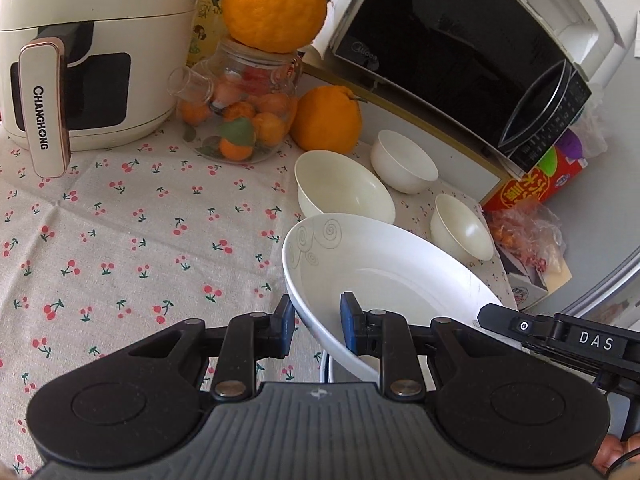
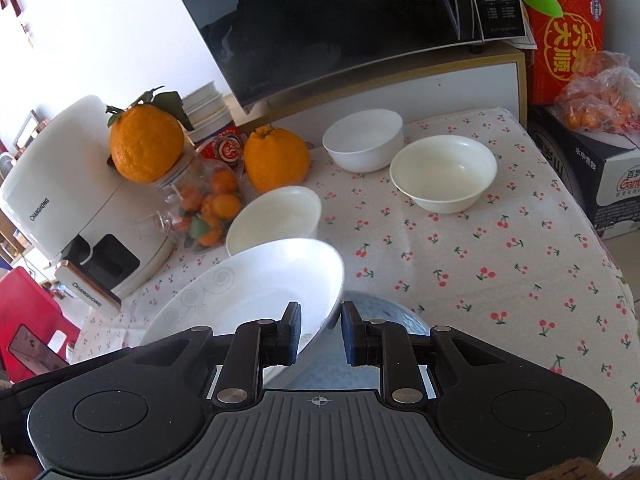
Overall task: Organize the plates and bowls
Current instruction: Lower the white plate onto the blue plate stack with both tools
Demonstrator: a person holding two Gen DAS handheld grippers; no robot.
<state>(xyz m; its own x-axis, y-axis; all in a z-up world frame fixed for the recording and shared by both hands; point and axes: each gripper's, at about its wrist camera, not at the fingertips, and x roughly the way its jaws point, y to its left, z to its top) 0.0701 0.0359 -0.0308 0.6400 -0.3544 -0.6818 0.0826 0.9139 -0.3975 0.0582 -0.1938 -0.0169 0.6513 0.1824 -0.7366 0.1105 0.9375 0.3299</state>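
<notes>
Here, plate (image 1: 384,276) between left hand-held gripper (image 1: 318,322) pads.

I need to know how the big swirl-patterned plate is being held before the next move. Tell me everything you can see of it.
The swirl plate is a deep, glossy white dish, ceramic by its look, with faint grey spirals on the inner wall. It is empty, lifted and tilted. The left gripper straddles one side of its rim, the right gripper the opposite side. A cream bowl sits just behind it on the cherry tablecloth.
</notes>
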